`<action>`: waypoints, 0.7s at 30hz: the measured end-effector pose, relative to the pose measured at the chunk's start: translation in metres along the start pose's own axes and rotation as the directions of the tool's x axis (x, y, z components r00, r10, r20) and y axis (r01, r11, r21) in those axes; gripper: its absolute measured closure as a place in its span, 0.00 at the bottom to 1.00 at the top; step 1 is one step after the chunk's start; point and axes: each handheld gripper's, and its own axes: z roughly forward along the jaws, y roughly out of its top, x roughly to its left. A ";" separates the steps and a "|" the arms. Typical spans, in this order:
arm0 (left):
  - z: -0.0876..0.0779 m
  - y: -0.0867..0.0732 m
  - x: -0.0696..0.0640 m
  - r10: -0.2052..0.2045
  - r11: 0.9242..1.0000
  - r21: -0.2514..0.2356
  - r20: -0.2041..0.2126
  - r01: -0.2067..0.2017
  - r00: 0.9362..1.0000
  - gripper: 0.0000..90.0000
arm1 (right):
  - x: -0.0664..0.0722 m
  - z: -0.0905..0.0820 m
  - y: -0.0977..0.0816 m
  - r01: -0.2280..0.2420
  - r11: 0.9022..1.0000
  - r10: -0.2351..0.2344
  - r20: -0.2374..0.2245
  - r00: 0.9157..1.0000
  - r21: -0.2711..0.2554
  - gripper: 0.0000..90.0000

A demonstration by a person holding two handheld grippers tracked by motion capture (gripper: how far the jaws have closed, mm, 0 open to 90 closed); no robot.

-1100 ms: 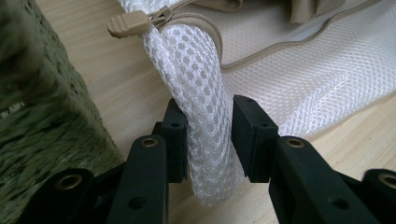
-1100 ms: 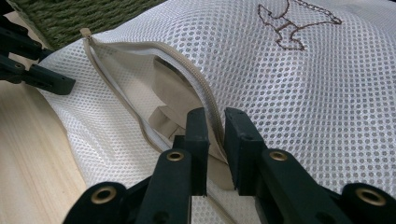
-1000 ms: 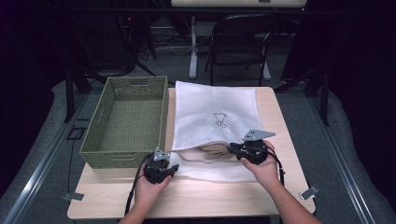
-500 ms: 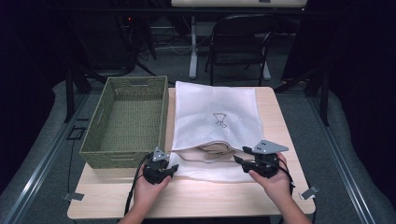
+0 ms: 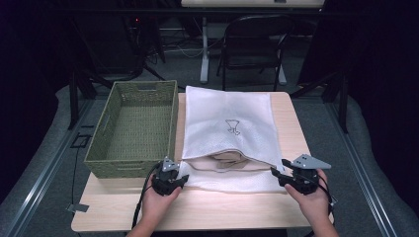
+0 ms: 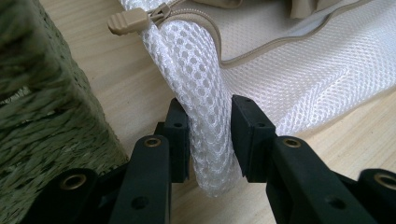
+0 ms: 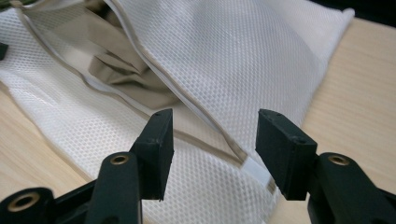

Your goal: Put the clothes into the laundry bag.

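Mesh bag: white open-weave netting, soft, matt; beige cloth trim along the zip.
Zip pull: beige plastic, smooth, dull.
Garment inside the bag: tan cloth, matt, creased.
Basket: olive woven fibre, rough, coarse.
Bench: pale wood grain, smooth, low sheen.
Left tool: black plastic, matt, with brass-coloured metal rivets.

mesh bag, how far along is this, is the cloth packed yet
Done: the beige cloth lies inside the mesh bag, whose zipper still gapes. In hand: the left gripper pinches the bag's corner by the zipper pull; the right gripper has just been opening, nothing pinched, over the other end. Left: probably zipping it, perhaps into the basket.
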 end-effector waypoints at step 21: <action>0.004 -0.001 -0.001 0.008 1.000 0.011 -0.008 -0.008 1.000 0.76 | -0.027 0.021 -0.042 -0.179 0.973 0.181 0.003 0.984 0.144 0.44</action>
